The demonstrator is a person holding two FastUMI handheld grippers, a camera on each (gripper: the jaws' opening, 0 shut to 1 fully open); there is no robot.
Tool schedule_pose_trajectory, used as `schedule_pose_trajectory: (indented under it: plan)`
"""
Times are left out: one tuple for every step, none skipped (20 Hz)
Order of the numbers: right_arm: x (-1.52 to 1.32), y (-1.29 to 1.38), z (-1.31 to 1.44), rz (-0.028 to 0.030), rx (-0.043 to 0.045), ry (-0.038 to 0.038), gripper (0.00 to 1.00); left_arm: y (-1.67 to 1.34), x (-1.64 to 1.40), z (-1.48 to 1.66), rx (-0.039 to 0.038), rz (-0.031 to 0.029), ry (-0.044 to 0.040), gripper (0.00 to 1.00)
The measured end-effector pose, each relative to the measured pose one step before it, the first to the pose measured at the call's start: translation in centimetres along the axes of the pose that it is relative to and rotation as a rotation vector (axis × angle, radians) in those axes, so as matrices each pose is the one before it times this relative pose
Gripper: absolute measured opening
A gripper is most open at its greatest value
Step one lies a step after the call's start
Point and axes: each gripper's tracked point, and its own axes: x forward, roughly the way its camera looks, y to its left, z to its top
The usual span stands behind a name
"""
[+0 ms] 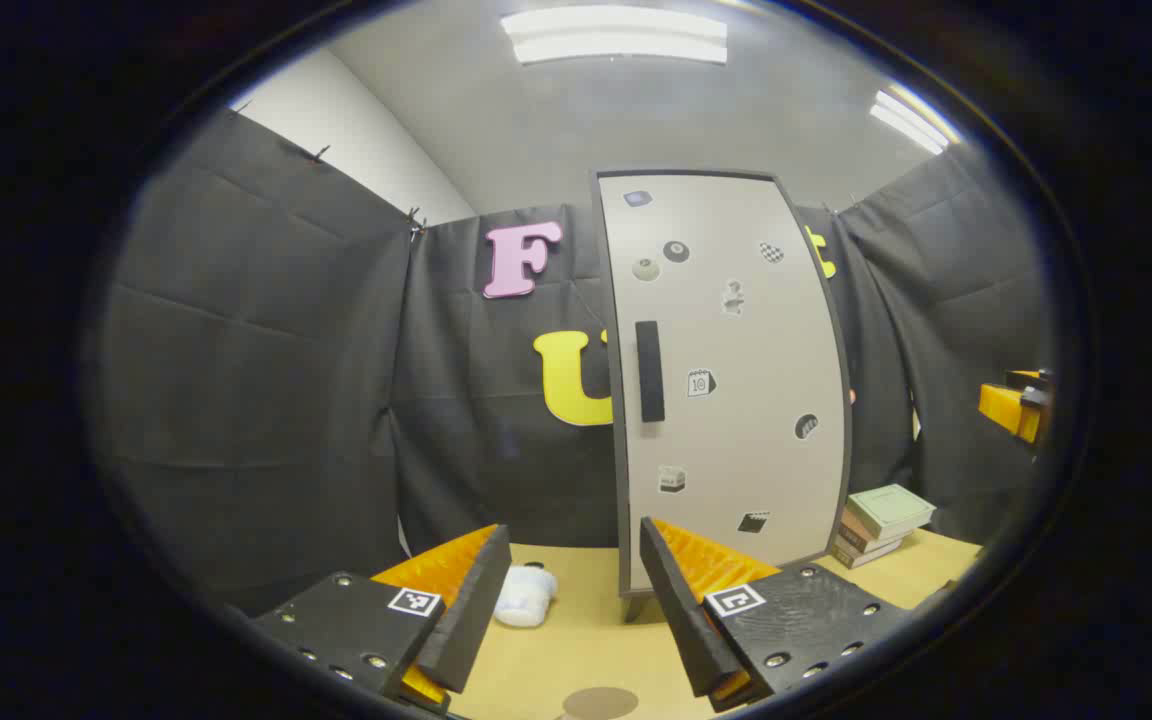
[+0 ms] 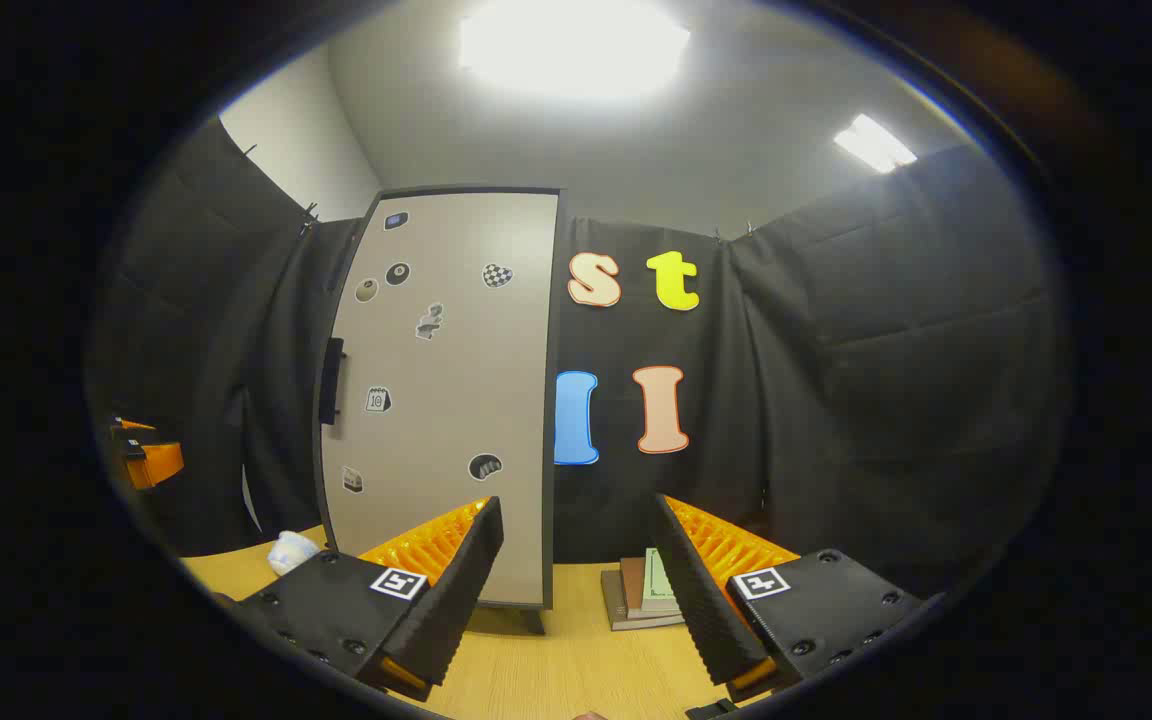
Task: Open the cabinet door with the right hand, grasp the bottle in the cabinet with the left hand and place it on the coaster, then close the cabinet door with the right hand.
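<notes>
- A pale wooden table (image 1: 586, 640) is running across the bottom of the left gripper view, and its grain is showing plainly in the right gripper view, where it is stretching out under the fingers
- A tall grey cabinet (image 1: 726, 370) is standing upright on the table toward the back; its door (image 2: 446, 390) is sitting flush and closed, so the bottle behind it is hidden from sight
- A dark vertical handle (image 1: 649, 371) is sitting on the door's left side, and small stickers (image 1: 700, 383) are dotting the door face
- A round brown coaster (image 1: 600, 702) is lying flat on the table at the lower edge of the left gripper view, in front of the cabinet and between the fingers
- A crumpled white object (image 1: 526, 596) is lying on the table just left of the cabinet's foot; what it is cannot be told
- A small stack of books (image 1: 881, 524) is resting on the table just right of the cabinet
- Black cloth is hanging around the booth on all sides, a white wall is showing above it at the upper left, and ceiling light panels (image 1: 616, 35) are glowing overhead
- The left gripper (image 1: 571, 590) is hovering above the table with its fingers spread apart, holding nothing
- The right gripper (image 2: 576, 580) is likewise standing with its fingers wide apart and empty, facing the door's right part and the books
</notes>
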Motion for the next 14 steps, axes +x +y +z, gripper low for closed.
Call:
schedule_pose_trajectory:
  plan:
    - [0.030, -0.012, -0.071, 0.00158, -0.00080, 0.00119, 0.92, -0.003, -0.047, -0.016, -0.00004, 0.00051, -0.00126, 0.79]
    - [-0.013, -0.021, -0.070, 0.00033, -0.00078, 0.00162, 0.95, 0.024, -0.032, 0.022, 0.00172, 0.00257, -0.00222, 0.81]
    - [0.073, -0.143, -0.189, 0.00039, -0.00057, 0.00304, 0.95, 0.063, 0.030, 0.065, 0.00084, 0.00194, -0.00191, 0.82]
    - [0.067, -0.101, -0.145, -0.00077, 0.00039, 0.00296, 0.95, -0.077, 0.041, -0.088, 0.00087, 0.00075, 0.00213, 0.79]
    - [0.018, -0.122, -0.138, -0.00140, 0.00239, 0.00224, 0.95, 0.039, 0.169, -0.155, 0.00036, 0.00257, 0.00240, 0.79]
    - [0.006, -0.142, -0.043, -0.00034, 0.00374, 0.00232, 0.95, -0.064, -0.077, 0.018, 0.00022, 0.00182, 0.00173, 0.79]
    - [0.041, -0.161, -0.127, -0.00135, 0.00368, 0.00202, 0.95, -0.082, 0.027, -0.192, 0.00022, 0.00171, 0.00381, 0.79]
    - [0.093, -0.140, -0.098, -0.00124, 0.00321, 0.00181, 0.95, -0.049, 0.029, 0.007, -0.00068, 0.00127, 0.00204, 0.79]
    - [0.056, -0.103, -0.143, 0.00062, 0.00252, 0.00234, 0.95, -0.105, 0.027, -0.042, 0.00043, 0.00139, 0.00132, 0.80]
    - [0.043, -0.135, -0.032, 0.00038, 0.00178, 0.00218, 0.95, -0.083, 0.031, -0.010, 0.00161, 0.00238, 0.00077, 0.80]
    - [0.104, -0.158, -0.159, 0.00145, 0.00134, 0.00166, 0.95, -0.240, -0.009, -0.060, 0.00224, 0.00203, -0.00021, 0.79]
    - [0.052, -0.114, 0.000, 0.00177, 0.00060, 0.00058, 0.95, -0.107, -0.041, 0.042, 0.00176, 0.00171, -0.00082, 0.79]
    - [0.098, -0.230, -0.099, 0.00109, 0.00070, 0.00043, 0.95, -0.247, 0.059, 0.110, 0.00195, 0.00190, -0.00047, 0.79]
    - [0.122, -0.144, -0.083, 0.00212, -0.00068, 0.00315, 0.95, -0.125, -0.024, 0.071, 0.00135, 0.00214, 0.00012, 0.79]
